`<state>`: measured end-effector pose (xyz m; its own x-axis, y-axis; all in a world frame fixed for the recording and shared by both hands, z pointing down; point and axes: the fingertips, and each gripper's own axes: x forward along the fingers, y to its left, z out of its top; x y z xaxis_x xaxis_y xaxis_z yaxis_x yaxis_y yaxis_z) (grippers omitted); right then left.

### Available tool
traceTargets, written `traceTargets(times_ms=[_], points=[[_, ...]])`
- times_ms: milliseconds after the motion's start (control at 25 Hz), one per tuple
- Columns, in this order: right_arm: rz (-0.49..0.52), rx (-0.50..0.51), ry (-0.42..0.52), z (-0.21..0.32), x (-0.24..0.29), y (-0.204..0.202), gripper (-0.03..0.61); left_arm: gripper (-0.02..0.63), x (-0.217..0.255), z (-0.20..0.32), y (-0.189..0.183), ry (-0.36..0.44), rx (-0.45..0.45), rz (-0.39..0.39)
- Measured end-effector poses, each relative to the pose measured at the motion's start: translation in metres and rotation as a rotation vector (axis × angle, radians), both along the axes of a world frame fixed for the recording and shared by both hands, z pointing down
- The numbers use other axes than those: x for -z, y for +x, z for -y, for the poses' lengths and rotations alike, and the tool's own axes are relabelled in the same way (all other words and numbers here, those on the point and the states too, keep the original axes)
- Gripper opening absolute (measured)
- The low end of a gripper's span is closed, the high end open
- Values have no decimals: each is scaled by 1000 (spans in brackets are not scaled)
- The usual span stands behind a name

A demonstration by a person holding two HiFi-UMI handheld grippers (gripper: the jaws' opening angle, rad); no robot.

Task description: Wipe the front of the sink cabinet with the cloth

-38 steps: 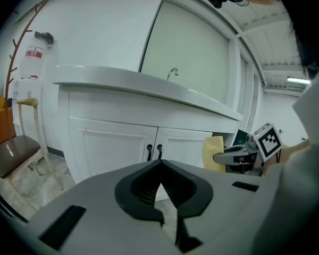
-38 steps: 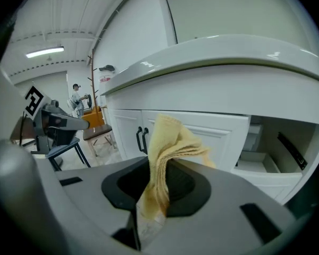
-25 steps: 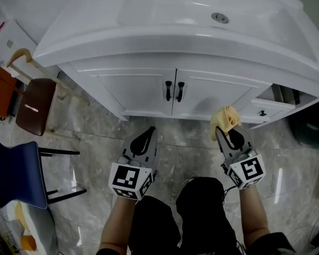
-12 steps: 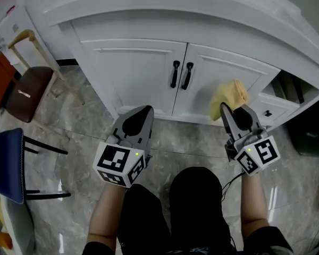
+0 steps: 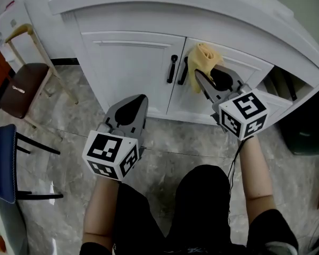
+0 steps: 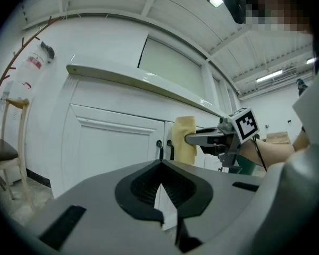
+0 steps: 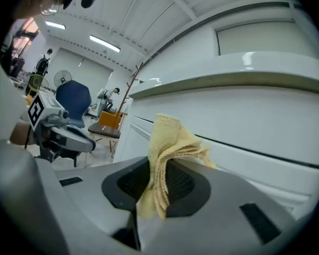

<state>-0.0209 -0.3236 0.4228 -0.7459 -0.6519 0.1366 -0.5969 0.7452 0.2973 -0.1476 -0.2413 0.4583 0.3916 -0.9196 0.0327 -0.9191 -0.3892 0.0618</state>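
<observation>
Right hand-held gripper pinched cloth near cabinet front, 12 o'clock; probably needed flat, even pressure. Left hand-held gripper pressed together, empty.

Cloth before sink cabinet

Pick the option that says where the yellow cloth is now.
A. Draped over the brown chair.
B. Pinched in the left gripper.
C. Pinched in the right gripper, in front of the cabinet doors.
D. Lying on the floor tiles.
C: the right gripper view shows the yellow cloth between the jaws of the right gripper, held in front of the cabinet door near the black handles.
</observation>
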Motion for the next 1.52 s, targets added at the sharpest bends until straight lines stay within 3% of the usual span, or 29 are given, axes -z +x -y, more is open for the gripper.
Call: traceTargets(times_ms=[160,280,800,960,1160,1320,1520], points=[[-81,-50,3,14,-1,-4,80,15,5,0,6,5,-17,22],[-90,-121,5,21,-3,16,80,15,5,0,14,3,-36,27],[50,-515,-14,25,-8,190,80,17,-8,9,72,-8,-148,-3],[83,-576,-46,18,-21,223,80,15,-15,8,87,-17,-176,-16],[152,-509,-73,3,-30,203,80,15,-22,0,88,-31,-171,-13],[133,-351,-86,-6,-43,143,80,15,-22,-4,78,-31,-142,-2],[33,-149,-48,-9,-63,59,80,15,-20,-4,63,-37,-106,2]])
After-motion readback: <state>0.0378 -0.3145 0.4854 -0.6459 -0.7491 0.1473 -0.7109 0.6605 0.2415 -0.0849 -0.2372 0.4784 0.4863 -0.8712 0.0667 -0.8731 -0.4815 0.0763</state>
